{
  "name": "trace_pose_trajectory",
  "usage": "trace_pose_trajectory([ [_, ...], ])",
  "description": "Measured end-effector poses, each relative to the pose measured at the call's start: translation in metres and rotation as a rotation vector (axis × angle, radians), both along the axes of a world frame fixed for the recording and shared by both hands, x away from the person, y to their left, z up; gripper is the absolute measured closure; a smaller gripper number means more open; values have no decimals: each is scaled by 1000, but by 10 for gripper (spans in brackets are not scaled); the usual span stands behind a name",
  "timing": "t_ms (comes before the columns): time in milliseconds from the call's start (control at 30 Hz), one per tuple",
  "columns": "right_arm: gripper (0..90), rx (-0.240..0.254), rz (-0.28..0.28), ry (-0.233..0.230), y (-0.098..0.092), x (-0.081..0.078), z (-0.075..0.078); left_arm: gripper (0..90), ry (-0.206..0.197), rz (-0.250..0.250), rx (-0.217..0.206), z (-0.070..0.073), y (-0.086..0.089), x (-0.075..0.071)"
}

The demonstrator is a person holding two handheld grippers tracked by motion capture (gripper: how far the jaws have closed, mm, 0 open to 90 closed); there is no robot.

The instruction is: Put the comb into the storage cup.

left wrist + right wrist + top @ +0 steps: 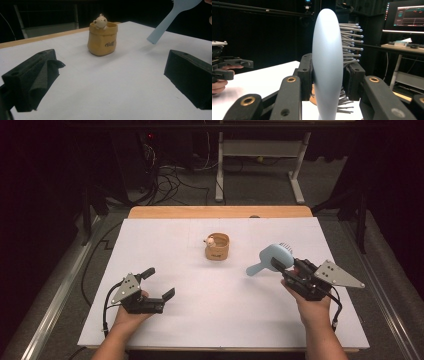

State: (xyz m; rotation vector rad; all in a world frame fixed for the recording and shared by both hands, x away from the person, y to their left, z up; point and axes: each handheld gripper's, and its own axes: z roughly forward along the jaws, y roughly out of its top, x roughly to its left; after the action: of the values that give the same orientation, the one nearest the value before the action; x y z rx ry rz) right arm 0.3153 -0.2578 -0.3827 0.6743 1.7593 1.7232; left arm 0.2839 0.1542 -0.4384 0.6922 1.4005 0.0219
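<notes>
Bare table (200,295) lies between both tongs; only the sack-shaped pot (217,247) stands mid-table, near the raised hairbrush (270,257).

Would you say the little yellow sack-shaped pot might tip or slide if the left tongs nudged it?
The pot looks squat with a broad base, so probably slides rather than tips. It seems ceramic, likely fragile. The figure on its rim could chip.

Bright overhead light on the white table (200,320), dark surroundings, soft shadows; the close hairbrush (327,65) looks slightly blurred.
</notes>
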Motion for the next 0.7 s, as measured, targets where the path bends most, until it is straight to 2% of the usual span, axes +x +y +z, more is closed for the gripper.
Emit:
trace_pose_trajectory([
  [467, 654, 5, 24, -15, 19, 14, 9, 5, -4, -10, -11, 0, 1, -2],
  [700, 654, 8, 28, -6, 24, 18, 15, 5, -8, -8, -9, 0, 1, -2],
])
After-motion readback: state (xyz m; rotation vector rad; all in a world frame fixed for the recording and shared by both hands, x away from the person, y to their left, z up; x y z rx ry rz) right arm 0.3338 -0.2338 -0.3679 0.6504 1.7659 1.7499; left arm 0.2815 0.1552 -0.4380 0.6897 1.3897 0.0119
